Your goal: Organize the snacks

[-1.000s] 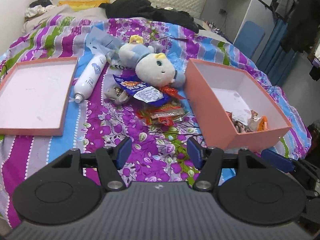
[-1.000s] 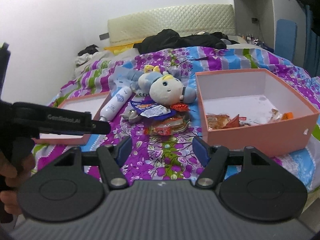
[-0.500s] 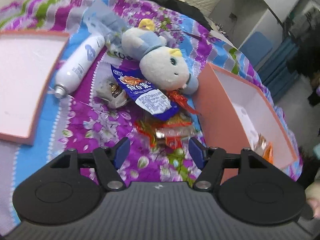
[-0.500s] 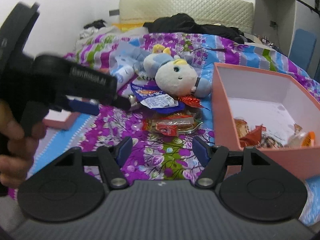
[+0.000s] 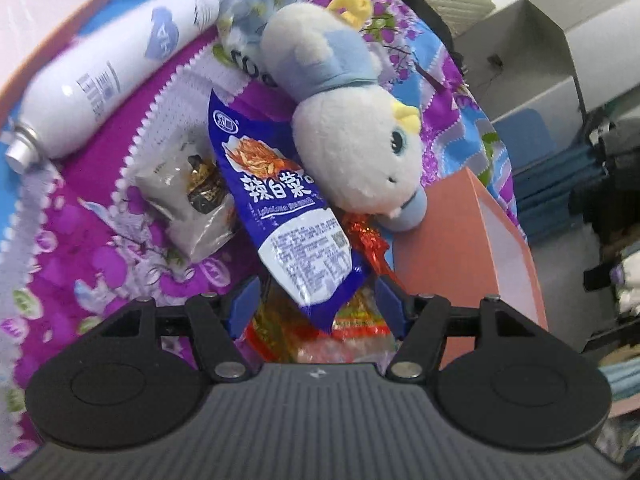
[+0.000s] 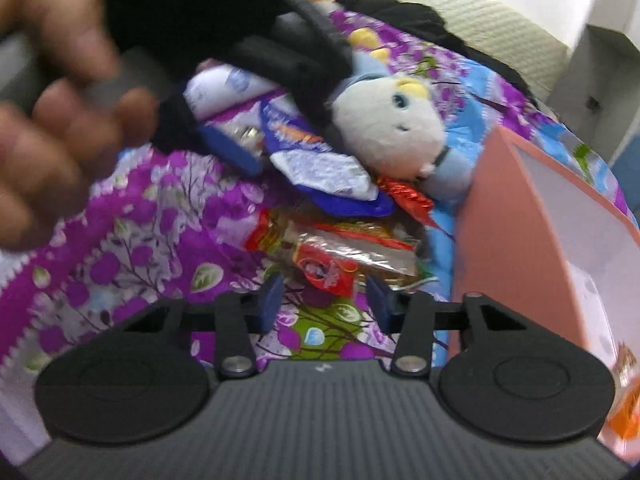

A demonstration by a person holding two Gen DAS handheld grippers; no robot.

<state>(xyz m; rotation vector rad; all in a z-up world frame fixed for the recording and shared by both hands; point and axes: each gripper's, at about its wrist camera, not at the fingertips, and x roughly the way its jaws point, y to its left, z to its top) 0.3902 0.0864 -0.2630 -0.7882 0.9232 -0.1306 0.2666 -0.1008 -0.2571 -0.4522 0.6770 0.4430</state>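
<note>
Two hand-held grippers reach the snack pile on the bed. Left hand-held gripper [image 5: 316, 300], jaws apart, straddles the blue packet [image 5: 280, 208]; right hand-held gripper [image 6: 324, 300] is closing around the red packet [image 6: 326, 268], not yet pinching. Grip flat edges, then lift toward the pink box [image 6: 516, 232].

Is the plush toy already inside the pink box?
No. In the left wrist view the plush toy lies on the bedspread outside the pink box, its head beside the box's outer wall.
</note>
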